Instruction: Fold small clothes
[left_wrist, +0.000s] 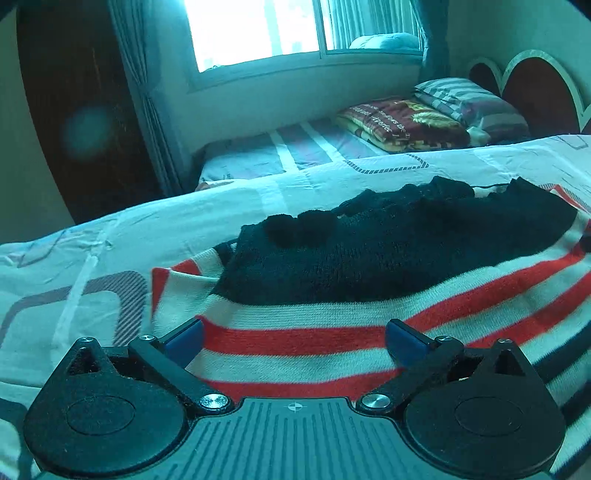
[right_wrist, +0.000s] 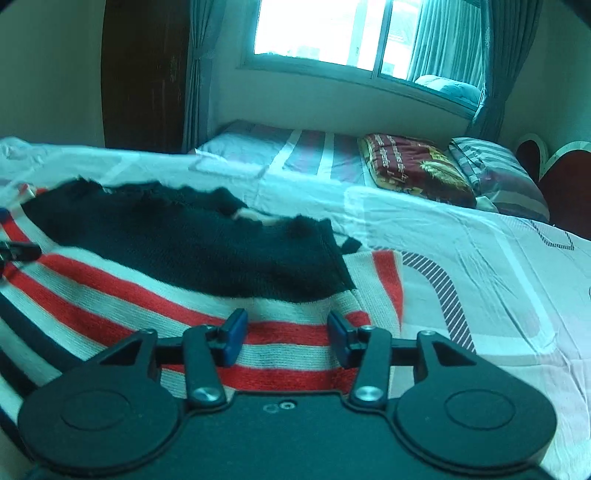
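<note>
Hovering low over the knit: left hand-held gripper (left_wrist: 294, 341), jaws spread as wide as they go, blue pads (left_wrist: 183, 341) apart with nothing pinched between them. Red and white bands of the striped sweater (left_wrist: 332, 332) show through the gap; whether the pads touch the cloth cannot be told.

Right hand-held gripper (right_wrist: 287, 338): jaws parted to a middling width, blue pads (right_wrist: 234, 341) clear of each other, nothing gripped. Striped knit fills the gap here too.

Sweater lies spread on the bed sheet (left_wrist: 92, 229), directly under and ahead of both grippers. Near part: red, white and dark stripes. Beyond that, a black knit section (left_wrist: 388, 251) with a ragged far edge, lying on top of the stripes. In the left view the sweater's edge ends just left of the left pad; in the right view it ends just right of the right pad, with bare patterned sheet beyond.

Farther back, a second bed with a striped cover (right_wrist: 303, 151), well apart from the sweater. On it a folded red patterned blanket (right_wrist: 417, 166) and beside that a striped pillow (right_wrist: 495, 170) against a heart-shaped headboard (left_wrist: 535, 85).

Back wall: bright window (right_wrist: 325, 29), curtains (right_wrist: 195, 70) either side, dark wooden door (right_wrist: 144, 74) at left.
</note>
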